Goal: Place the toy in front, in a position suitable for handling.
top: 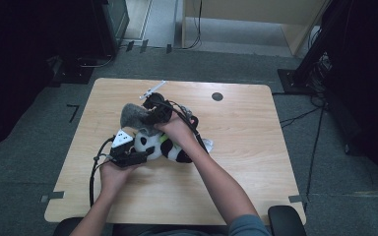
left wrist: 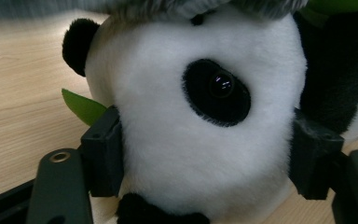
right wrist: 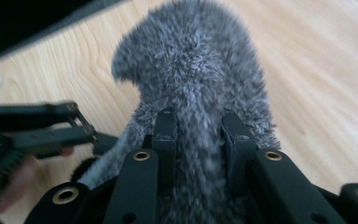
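A black-and-white panda plush (top: 165, 146) lies on the wooden table (top: 256, 147) near its middle. My left gripper (top: 140, 155) holds it from the left. In the left gripper view the jaws press on both sides of the panda's white head (left wrist: 177, 140), and a green leaf (left wrist: 81, 106) pokes out beside it. My right gripper (top: 150, 118) sits just behind the panda, shut on a grey furry piece (top: 132, 115). In the right gripper view the grey fur (right wrist: 191, 70) is pinched between the pads (right wrist: 165, 135) and hangs over the panda's head.
A thin white strip (top: 152, 88) lies near the table's far edge, and a dark round hole (top: 217, 96) sits to its right. Cables trail from both grippers. Grey carpet surrounds the table, with dark equipment at the left and right.
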